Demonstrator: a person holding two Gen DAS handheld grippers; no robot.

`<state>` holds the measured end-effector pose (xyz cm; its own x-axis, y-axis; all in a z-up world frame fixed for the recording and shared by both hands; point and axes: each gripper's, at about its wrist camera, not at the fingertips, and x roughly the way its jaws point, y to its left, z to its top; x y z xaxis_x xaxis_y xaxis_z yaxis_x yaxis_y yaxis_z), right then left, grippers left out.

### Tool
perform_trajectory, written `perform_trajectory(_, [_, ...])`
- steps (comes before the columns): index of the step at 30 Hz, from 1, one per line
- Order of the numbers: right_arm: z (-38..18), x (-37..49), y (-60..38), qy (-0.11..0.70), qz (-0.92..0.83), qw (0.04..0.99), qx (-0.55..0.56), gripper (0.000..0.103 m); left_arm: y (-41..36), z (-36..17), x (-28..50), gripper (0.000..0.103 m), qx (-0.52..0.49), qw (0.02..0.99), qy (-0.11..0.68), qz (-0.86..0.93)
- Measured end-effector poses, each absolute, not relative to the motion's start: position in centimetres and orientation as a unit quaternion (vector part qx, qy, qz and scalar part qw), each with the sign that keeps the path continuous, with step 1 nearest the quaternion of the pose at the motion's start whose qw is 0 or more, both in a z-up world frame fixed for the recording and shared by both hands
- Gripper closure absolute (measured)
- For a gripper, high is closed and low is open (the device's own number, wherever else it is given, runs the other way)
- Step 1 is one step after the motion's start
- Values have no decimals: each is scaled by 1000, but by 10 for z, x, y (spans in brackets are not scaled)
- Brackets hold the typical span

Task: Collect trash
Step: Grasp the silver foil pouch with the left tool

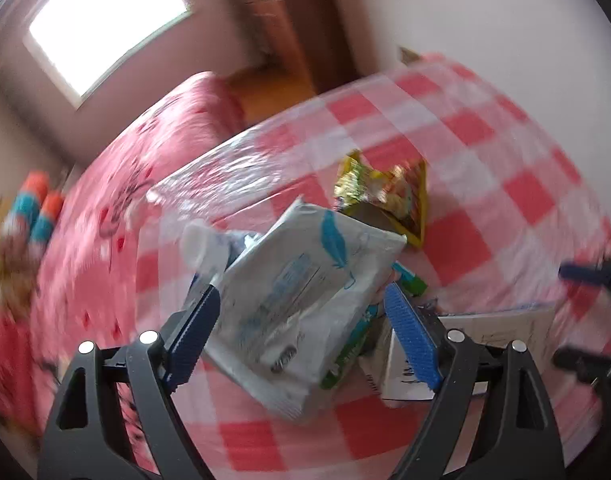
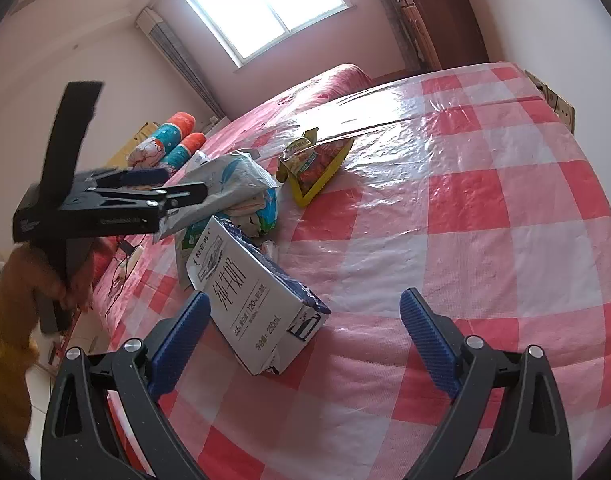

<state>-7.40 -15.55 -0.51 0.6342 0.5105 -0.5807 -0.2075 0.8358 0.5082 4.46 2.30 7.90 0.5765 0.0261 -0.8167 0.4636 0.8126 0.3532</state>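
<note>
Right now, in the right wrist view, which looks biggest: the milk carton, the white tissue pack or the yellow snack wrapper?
1. Milk carton, though it lies nearest the camera.
2. White tissue pack, partly hidden by the left gripper.
3. Yellow snack wrapper.

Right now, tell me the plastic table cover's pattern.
Red-and-white checked plastic table cover; right wrist view shows it best.

Left gripper (image 1: pixel 301 300) built of black plastic arms with triangular cut-outs, silver screws set at the pivots, ribbed blue pads (image 1: pixel 411 342) fitted inside the fingers, right gripper (image 2: pixel 305 316) made alike, brown sleeve (image 2: pixel 29 280) worn.
</note>
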Motion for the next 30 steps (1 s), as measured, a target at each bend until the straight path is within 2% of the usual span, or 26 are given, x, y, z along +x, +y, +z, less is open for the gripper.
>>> perform_trajectory(3, [-5,-74,-155,376,205,881,201,8,16,74,51,18,325,817,451,-151])
perform_trajectory(8, [-5,-74,-154,376,206,881,199,8,13,59,72,18,349,781,492,-162])
perform_trajectory(18, [-6,-72,-151,379,216,878,194,8,26,51,89,19,288,796,507,-160])
perform_trajectory(19, [-6,-71,-150,380,217,878,193,8,25,51,88,21,287,800,502,-157])
perform_trajectory(24, [-7,-71,-150,381,219,877,193,8,27,56,69,54,273,828,471,-132])
perform_trajectory(27, [-7,-71,-150,381,220,877,193,8,27,56,56,66,269,840,456,-116])
perform_trajectory(30, [-7,-71,-148,384,223,876,186,8,30,56,47,70,251,851,450,-101])
